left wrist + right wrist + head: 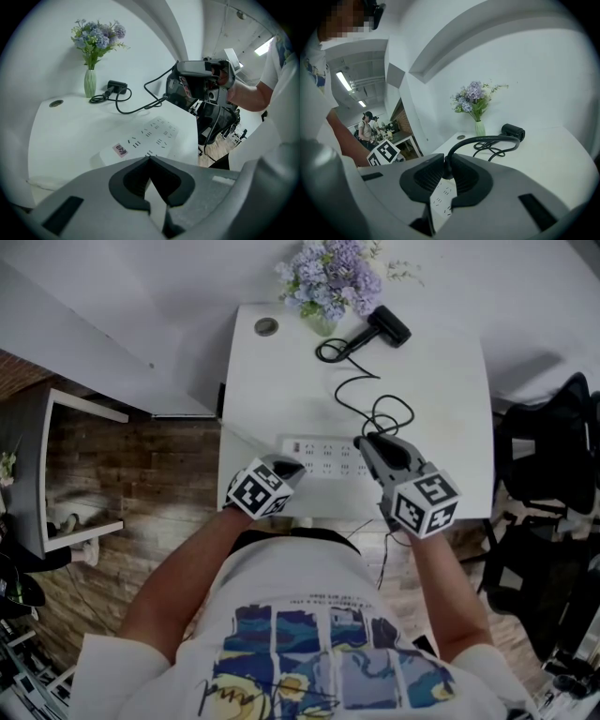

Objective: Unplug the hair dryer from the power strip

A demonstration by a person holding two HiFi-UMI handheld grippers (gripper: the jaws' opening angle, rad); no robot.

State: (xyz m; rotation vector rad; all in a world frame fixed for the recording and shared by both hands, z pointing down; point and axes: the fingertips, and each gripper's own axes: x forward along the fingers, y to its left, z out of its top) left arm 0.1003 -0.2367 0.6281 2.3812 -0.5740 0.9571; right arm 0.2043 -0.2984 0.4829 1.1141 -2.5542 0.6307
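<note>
A white power strip (319, 457) lies near the white table's front edge. My left gripper (286, 468) is shut, its tips over the strip's left end (145, 136). My right gripper (364, 442) is shut on the black plug (444, 171) of the hair dryer's cable (361, 381). It holds the plug a little above the strip (443, 199), as the left gripper view shows from the side (176, 91). The cable loops back to the black hair dryer (387, 326), which lies by the vase at the table's far side (513, 131).
A vase of purple flowers (330, 273) and a round cable grommet (267, 327) sit at the table's back edge. Black office chairs (548, 456) crowd the right side and a white shelf (66, 474) stands on the left. A dark cord (384, 559) hangs off the front edge.
</note>
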